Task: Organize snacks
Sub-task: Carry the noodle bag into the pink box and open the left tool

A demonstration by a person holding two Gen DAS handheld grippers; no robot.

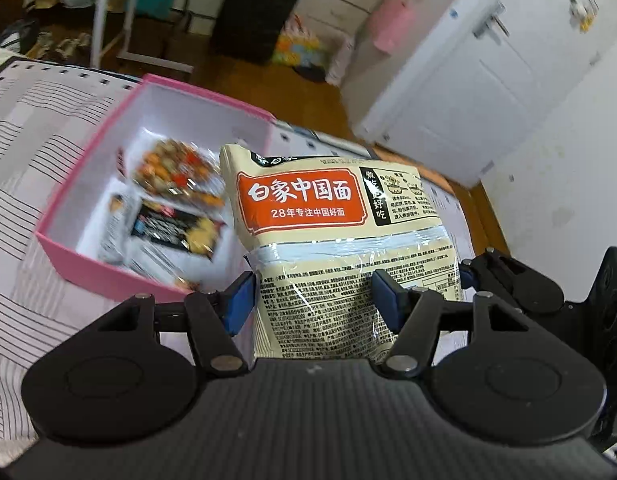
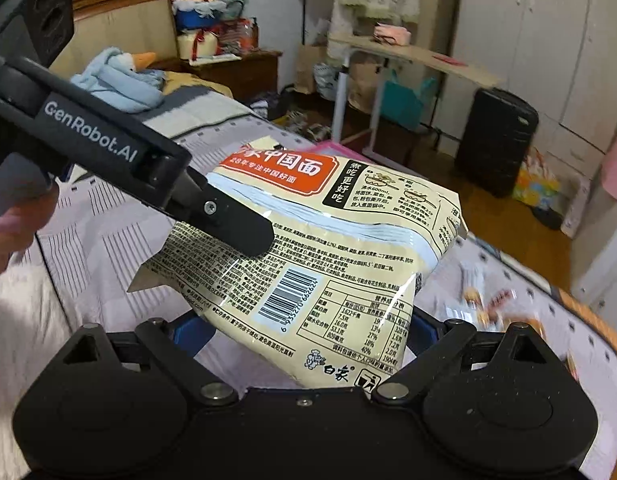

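Above the striped bed cover [image 1: 36, 168], a big cream noodle pack [image 1: 340, 240] is hanging in the air, right beside the pink box [image 1: 108, 276]. The left gripper [image 1: 314, 300] is squeezing the pack between its blue pads [image 1: 240, 300]. The right gripper [image 2: 304, 332] is holding the same pack from the other end, its jaws closing on the sides. Two snack bags [image 1: 176, 200] are lying inside the box. More snacks [image 2: 488, 300] are lying blurry on the bed.
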